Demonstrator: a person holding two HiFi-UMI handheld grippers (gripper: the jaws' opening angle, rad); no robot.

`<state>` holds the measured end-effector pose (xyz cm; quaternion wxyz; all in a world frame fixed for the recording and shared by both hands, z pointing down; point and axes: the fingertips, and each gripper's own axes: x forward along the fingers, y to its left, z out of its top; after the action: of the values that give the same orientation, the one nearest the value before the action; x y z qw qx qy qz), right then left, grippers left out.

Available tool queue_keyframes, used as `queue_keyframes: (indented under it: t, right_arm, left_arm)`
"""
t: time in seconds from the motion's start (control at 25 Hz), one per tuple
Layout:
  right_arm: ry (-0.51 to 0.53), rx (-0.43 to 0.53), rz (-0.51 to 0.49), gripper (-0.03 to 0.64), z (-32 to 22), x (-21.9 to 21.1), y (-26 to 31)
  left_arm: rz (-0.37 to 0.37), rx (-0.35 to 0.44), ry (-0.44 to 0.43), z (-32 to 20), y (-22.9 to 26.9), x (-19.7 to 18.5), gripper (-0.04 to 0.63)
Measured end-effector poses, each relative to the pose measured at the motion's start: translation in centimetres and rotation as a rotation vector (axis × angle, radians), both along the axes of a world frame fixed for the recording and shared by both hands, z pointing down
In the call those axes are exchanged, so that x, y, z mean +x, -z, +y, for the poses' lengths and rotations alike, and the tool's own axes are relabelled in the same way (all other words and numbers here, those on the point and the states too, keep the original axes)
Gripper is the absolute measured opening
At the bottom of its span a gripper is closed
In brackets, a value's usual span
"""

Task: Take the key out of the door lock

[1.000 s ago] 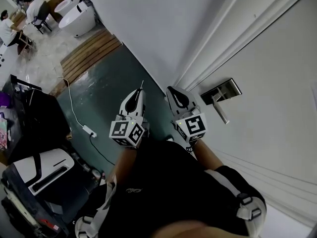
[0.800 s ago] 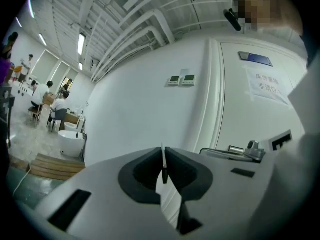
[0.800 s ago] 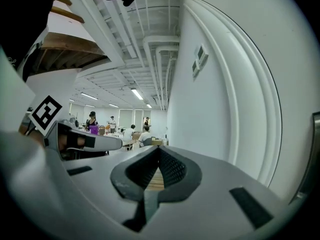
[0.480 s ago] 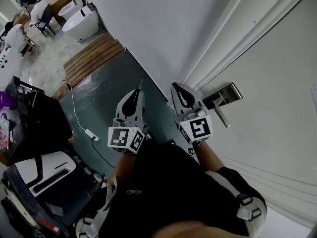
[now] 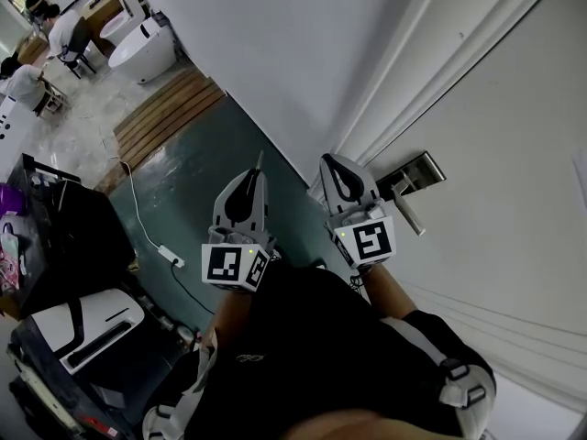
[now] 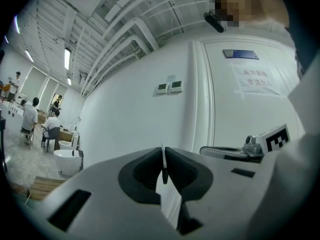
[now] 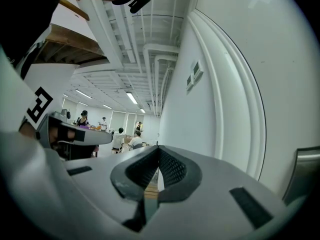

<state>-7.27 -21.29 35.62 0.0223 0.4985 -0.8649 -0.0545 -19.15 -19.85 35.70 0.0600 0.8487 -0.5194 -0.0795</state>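
Note:
My left gripper [image 5: 253, 176] is shut on the key [image 5: 260, 159], whose thin blade sticks out past the tips. In the left gripper view the key [image 6: 163, 165] stands edge-on between the closed pads. It is held in the air in front of the white wall, left of the door. The metal lock plate [image 5: 415, 170] with its lever handle [image 5: 407, 211] sits on the white door [image 5: 514, 154]. My right gripper [image 5: 331, 160] is shut with nothing in it, its tips near the door frame just left of the lock plate.
A white door frame [image 5: 413, 71] runs beside the handle. Below lie a green floor [image 5: 193, 163], a white cable with a power strip [image 5: 166, 243], black bags [image 5: 64, 236] and a white-and-black case [image 5: 87, 319]. Bathtubs [image 5: 142, 39] and seated people are far back left.
My right gripper has shifted slightly right, closer to the lock plate. The left gripper, still holding the key, has dropped back a little. Both stay shut.

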Motion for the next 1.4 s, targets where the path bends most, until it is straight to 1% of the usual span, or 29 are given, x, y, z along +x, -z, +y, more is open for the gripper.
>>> queue_keyframes:
  t: [0.36, 0.52, 0.76, 1.04, 1.2, 1.4]
  right_arm:
    - [0.020, 0.003, -0.004, 0.008, 0.3, -0.3, 0.1]
    - [0.008, -0.064, 0.022, 0.008, 0.6, -0.2, -0.6]
    - [0.039, 0.006, 0.000, 0.008, 0.7, -0.7, 0.1]
    - [0.032, -0.009, -0.005, 0.008, 1.0, -0.5, 0.0]
    - [0.032, -0.002, -0.008, 0.008, 1.4, -0.5, 0.0]
    - [0.049, 0.025, -0.011, 0.008, 2.0, -0.6, 0.5]
  left_arm:
    - [-0.020, 0.015, -0.005, 0.3, 0.3, 0.6, 0.037]
    - [-0.023, 0.018, -0.007, 0.6, 0.4, 0.6, 0.037]
    - [-0.031, 0.027, -0.002, 0.8, 0.5, 0.7, 0.037]
    - [-0.036, 0.027, -0.012, 1.2, 0.4, 1.0, 0.037]
    - [-0.031, 0.025, -0.015, 1.5, 0.4, 1.1, 0.037]
    - [-0.049, 0.035, -0.019, 1.6, 0.4, 1.3, 0.037]
